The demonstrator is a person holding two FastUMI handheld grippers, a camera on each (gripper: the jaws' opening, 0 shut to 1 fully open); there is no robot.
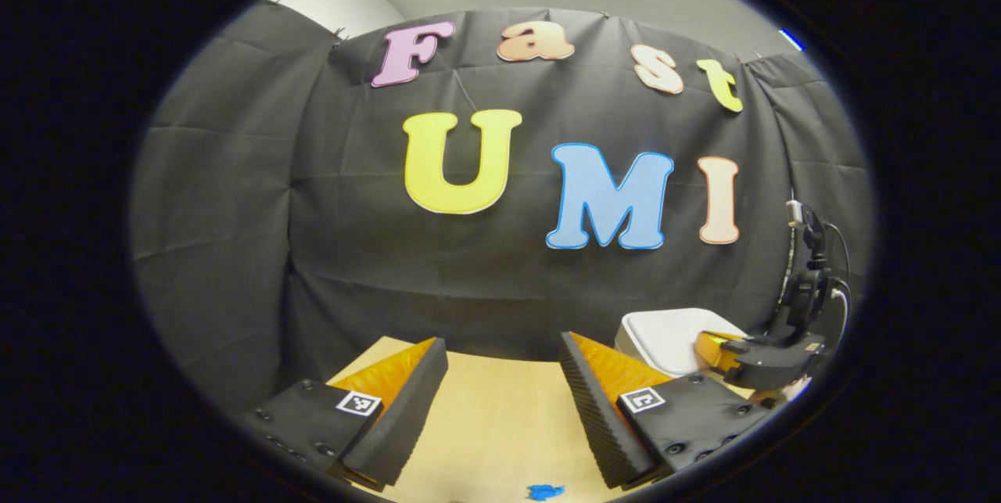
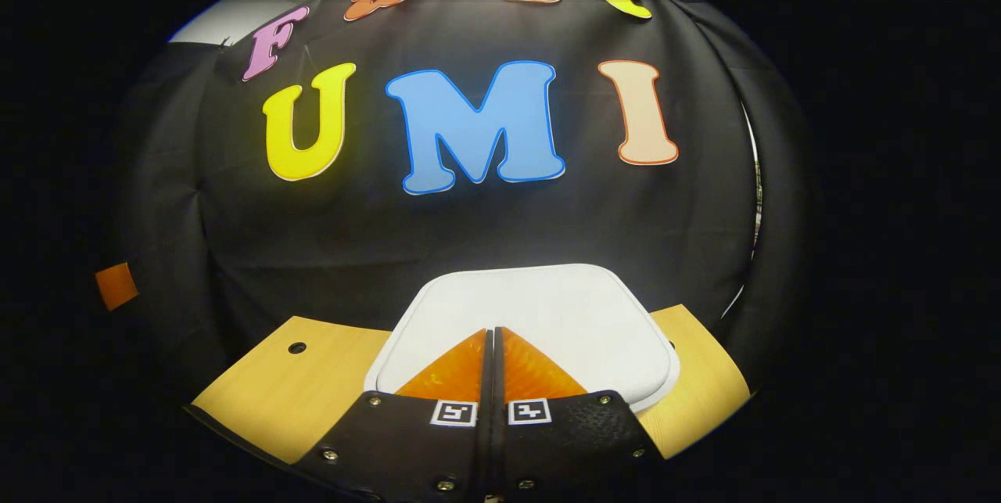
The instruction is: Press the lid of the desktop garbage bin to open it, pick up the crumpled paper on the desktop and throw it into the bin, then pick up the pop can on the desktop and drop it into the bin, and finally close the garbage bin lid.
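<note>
Partly hidden white bin lid behind right gripper, fingers pressed together, left gripper fingers wide, empty.

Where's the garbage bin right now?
The garbage bin sits lid-closed on the wooden desk, directly ahead of the right tongs, which are shut above its white lid.

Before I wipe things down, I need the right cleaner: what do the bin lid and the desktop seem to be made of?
The bin lid looks like white plastic with a matte finish: smooth, rounded corners, a moulded rim and no glare. The desktop looks like light wood or wood-look laminate: faint grain lines and a satin surface; which one is unclear.
</note>
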